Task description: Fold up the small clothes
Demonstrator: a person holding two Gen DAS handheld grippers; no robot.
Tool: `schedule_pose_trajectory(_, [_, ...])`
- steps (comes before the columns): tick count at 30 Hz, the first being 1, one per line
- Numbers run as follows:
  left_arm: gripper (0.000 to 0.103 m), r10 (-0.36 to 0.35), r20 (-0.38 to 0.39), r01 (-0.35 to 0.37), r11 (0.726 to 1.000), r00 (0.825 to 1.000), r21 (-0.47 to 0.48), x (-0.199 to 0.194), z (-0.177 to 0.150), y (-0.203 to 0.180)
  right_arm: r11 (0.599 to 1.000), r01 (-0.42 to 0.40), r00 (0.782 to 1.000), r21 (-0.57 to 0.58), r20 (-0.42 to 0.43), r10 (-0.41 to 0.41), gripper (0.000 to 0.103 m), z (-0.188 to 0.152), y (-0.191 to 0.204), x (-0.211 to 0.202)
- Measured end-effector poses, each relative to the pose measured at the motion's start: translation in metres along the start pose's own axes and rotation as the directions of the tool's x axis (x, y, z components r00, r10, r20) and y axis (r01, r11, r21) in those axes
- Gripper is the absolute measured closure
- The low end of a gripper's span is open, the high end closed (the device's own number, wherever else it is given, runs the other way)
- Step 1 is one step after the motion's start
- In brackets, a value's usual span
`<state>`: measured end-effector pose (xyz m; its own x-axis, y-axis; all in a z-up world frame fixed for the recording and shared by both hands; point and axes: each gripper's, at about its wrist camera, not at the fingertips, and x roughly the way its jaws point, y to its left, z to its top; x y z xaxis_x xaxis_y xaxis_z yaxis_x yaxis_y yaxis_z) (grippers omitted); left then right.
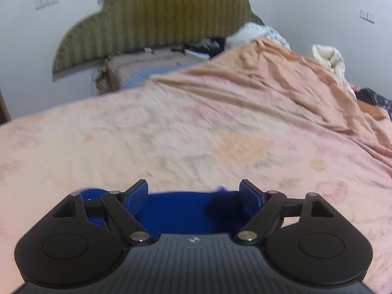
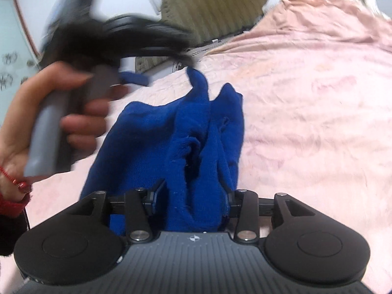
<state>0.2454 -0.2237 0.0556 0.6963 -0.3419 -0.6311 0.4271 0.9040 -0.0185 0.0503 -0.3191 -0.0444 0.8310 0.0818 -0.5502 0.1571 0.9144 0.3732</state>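
Both claws spread, pinching nothing: left gripper (image 1: 193, 196), right gripper (image 2: 193, 196). Blue garment (image 2: 171, 132) bunched beneath. Your regrip risks catching extra layers.

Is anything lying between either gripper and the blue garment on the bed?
Nothing visible. The blue garment lies directly between the open fingers of the right gripper, and it sits just under the open left gripper. Only the pink bedspread surrounds it.
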Motion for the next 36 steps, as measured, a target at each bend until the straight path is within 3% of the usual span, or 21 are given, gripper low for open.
schedule_pose_trajectory(2, [0.015,0.036,0.031,-0.036,0.999,0.999,0.001,-0.017,-0.006,0.023,1.0,-0.016,1.0,0.025,0.015,0.016,0.045,0.008,-0.006,-0.008])
schedule_pose_trajectory(4, [0.015,0.065,0.046,-0.063,0.998,0.997,-0.029,-0.031,-0.018,0.055,0.999,-0.001,0.999,0.034,0.046,0.0,0.013,0.02,-0.013,-0.013])
schedule_pose_trajectory(5, [0.015,0.066,0.038,-0.064,0.996,0.997,-0.06,-0.035,-0.025,0.073,1.0,-0.001,0.998,0.029,0.057,-0.001,0.011,0.027,-0.017,-0.012])
schedule_pose_trajectory(7, [0.015,0.024,-0.001,-0.024,0.989,1.0,-0.145,-0.036,-0.04,0.104,0.999,-0.026,0.999,0.034,0.025,0.025,0.011,0.042,-0.025,0.0])
schedule_pose_trajectory(10, [0.015,-0.108,-0.078,0.082,0.955,0.991,-0.287,-0.023,-0.062,0.138,0.99,-0.104,0.992,0.099,-0.063,0.11,0.011,0.063,-0.041,0.034])
schedule_pose_trajectory(13, [0.015,-0.242,-0.096,0.188,0.903,0.965,-0.388,-0.007,-0.078,0.15,0.98,-0.133,0.98,0.148,-0.127,0.152,0.014,0.073,-0.056,0.066])
schedule_pose_trajectory(17, [0.015,-0.422,-0.101,0.33,0.818,0.901,-0.472,0.022,-0.088,0.146,0.941,-0.29,0.935,0.177,-0.159,0.318,0.017,0.083,-0.057,0.092])
schedule_pose_trajectory(18, [0.014,-0.438,-0.088,0.344,0.801,0.895,-0.49,0.028,-0.088,0.145,0.929,-0.323,0.921,0.182,-0.167,0.352,0.017,0.085,-0.056,0.1])
schedule_pose_trajectory(19, [0.014,-0.433,-0.059,0.35,0.795,0.9,-0.496,0.031,-0.088,0.143,0.923,-0.342,0.914,0.175,-0.166,0.37,0.019,0.086,-0.052,0.107])
schedule_pose_trajectory(20, [0.014,-0.432,-0.042,0.355,0.789,0.901,-0.501,0.035,-0.086,0.142,0.922,-0.35,0.912,0.165,-0.166,0.376,0.022,0.088,-0.049,0.115])
schedule_pose_trajectory(22, [0.019,-0.428,-0.019,0.356,0.775,0.904,-0.522,0.04,-0.085,0.143,0.922,-0.342,0.911,0.183,-0.176,0.373,0.047,0.093,-0.045,0.127])
schedule_pose_trajectory(23, [0.027,-0.408,-0.014,0.339,0.778,0.913,-0.529,0.04,-0.085,0.144,0.92,-0.331,0.91,0.208,-0.189,0.37,0.056,0.094,-0.045,0.132])
schedule_pose_trajectory(24, [0.048,-0.377,-0.027,0.308,0.795,0.926,-0.522,0.04,-0.085,0.144,0.916,-0.327,0.904,0.232,-0.205,0.375,0.069,0.095,-0.045,0.137])
schedule_pose_trajectory(25, [0.059,-0.351,-0.045,0.283,0.818,0.935,-0.501,0.039,-0.085,0.143,0.912,-0.333,0.9,0.24,-0.208,0.383,0.07,0.093,-0.043,0.137])
schedule_pose_trajectory(27, [0.07,-0.342,-0.03,0.289,0.834,0.939,-0.469,0.03,-0.089,0.143,0.917,-0.344,0.9,0.2,-0.209,0.383,0.072,0.093,-0.034,0.133])
schedule_pose_trajectory(33, [0.073,-0.291,0.039,0.285,0.888,0.956,-0.362,-0.043,-0.092,0.138,0.883,-0.422,0.876,0.204,-0.161,0.455,0.073,0.094,0.003,0.09])
schedule_pose_trajectory(36, [0.073,-0.313,0.077,0.319,0.877,0.947,-0.358,-0.087,-0.085,0.151,0.844,-0.502,0.841,0.189,-0.121,0.528,0.073,0.098,0.024,0.054])
